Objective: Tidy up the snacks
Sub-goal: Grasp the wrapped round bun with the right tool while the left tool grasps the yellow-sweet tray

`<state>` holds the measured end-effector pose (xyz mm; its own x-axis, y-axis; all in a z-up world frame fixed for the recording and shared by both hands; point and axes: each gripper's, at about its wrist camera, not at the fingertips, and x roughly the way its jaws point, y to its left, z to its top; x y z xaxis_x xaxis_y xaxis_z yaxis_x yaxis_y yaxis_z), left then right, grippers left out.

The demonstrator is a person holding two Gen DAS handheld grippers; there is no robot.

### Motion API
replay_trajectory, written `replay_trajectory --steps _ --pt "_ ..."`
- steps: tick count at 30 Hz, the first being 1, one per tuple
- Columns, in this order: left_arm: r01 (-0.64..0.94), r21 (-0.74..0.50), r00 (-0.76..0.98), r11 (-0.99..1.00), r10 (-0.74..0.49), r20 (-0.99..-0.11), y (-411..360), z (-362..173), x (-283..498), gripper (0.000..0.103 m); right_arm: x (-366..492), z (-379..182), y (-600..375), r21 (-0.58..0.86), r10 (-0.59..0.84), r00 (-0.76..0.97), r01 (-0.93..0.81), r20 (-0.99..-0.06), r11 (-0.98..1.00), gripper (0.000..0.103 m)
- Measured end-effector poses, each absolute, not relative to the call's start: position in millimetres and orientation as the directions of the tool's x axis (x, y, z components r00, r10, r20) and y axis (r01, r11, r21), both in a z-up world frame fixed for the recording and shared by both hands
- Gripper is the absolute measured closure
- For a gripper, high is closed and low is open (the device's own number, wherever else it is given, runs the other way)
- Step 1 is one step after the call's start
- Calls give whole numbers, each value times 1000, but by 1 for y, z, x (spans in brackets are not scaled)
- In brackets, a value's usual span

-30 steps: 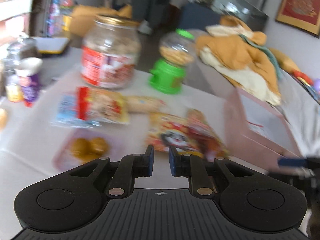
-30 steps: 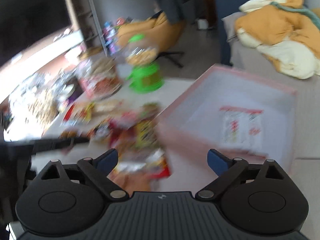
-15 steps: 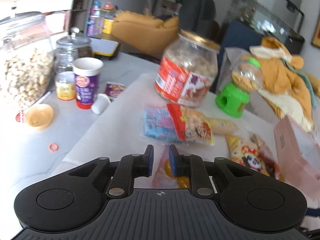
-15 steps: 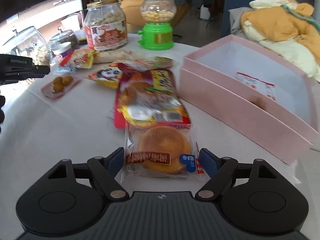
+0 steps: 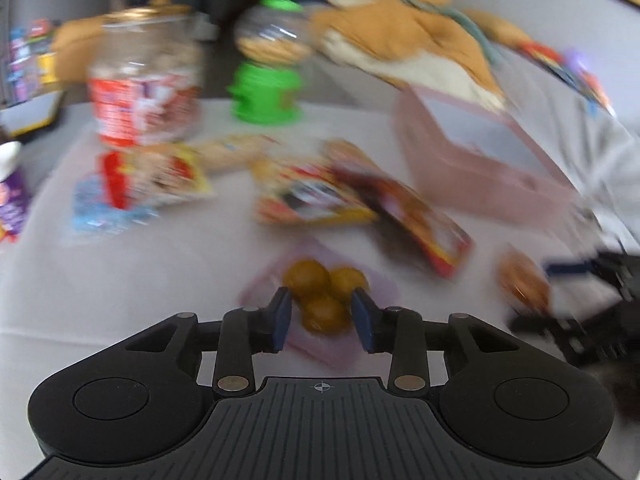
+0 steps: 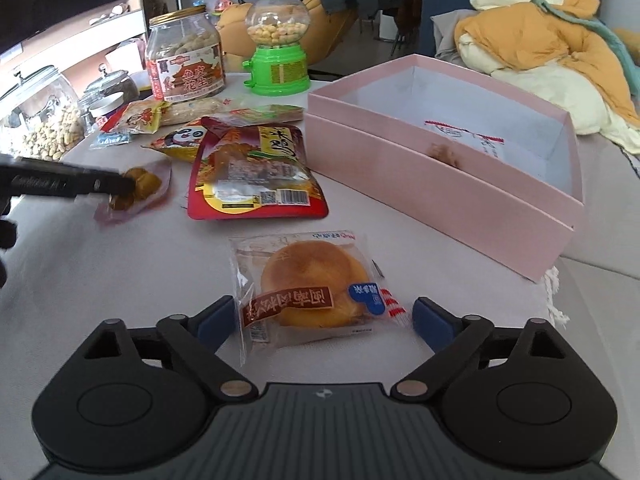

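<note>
Straddling two snacks at once, I have my left tool (image 5: pixel 320 314) low in the left wrist frame with its jaws opening around the clear pouch of brown balls (image 5: pixel 320 292); the pads flank the balls but do not press them yet, as far as the blur lets me tell. My right tool (image 6: pixel 320 318) sits at the bottom of the right wrist frame, jaws opening wide either side of the wrapped round cake (image 6: pixel 312 280), clear of the wrapper on both sides. I judge both are spread this way so that each can close across its packet's width and carry it to the pink box (image 6: pixel 460 184), which stands open at the right of that frame, one packet already inside.

Half a second back my left tool was pressed together and looked over the jars at the far left of the bench (image 6: pixel 120 280); it has since swung onto the pouch. My right tool narrowed briefly, then spread again over the same cake.
</note>
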<state>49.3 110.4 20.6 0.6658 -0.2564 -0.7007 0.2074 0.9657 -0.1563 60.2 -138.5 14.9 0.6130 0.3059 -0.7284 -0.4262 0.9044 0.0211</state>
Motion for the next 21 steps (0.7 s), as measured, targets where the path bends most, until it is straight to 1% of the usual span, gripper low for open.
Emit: replay_trajectory --steps 2,3,4,5,9,12,16,18,21 --pt "261 -73 669 962 -235 -705 94 19 42 63 59 14 -140 25 306 618 -420 -724 907 6" --pt "272 -23 676 962 -207 -707 86 18 39 62 59 13 -141 25 305 621 -417 -722 909 5" --pt "265 -1 680 964 -187 -709 81 17 38 61 58 12 -141 25 303 624 -414 -720 910 4" --pt "246 -7 679 969 -177 -712 80 17 39 61 58 12 -140 24 302 627 -412 -718 911 4" --pt "135 -99 682 986 -165 -713 87 20 54 62 57 12 -141 21 297 633 -405 -715 914 3" --pt "81 -71 697 994 -107 -709 83 19 68 62 57 11 -141 23 298 637 -403 -711 915 3" --pt "83 -33 729 996 -83 -679 72 14 77 61 59 11 -139 23 291 637 -394 -714 919 1" --pt "91 -40 748 995 -95 -657 72 11 76 61 63 11 -138 30 289 634 -387 -717 922 0" --pt "105 -51 755 993 -112 -647 76 10 73 62 72 12 -138 53 294 635 -369 -714 928 0"
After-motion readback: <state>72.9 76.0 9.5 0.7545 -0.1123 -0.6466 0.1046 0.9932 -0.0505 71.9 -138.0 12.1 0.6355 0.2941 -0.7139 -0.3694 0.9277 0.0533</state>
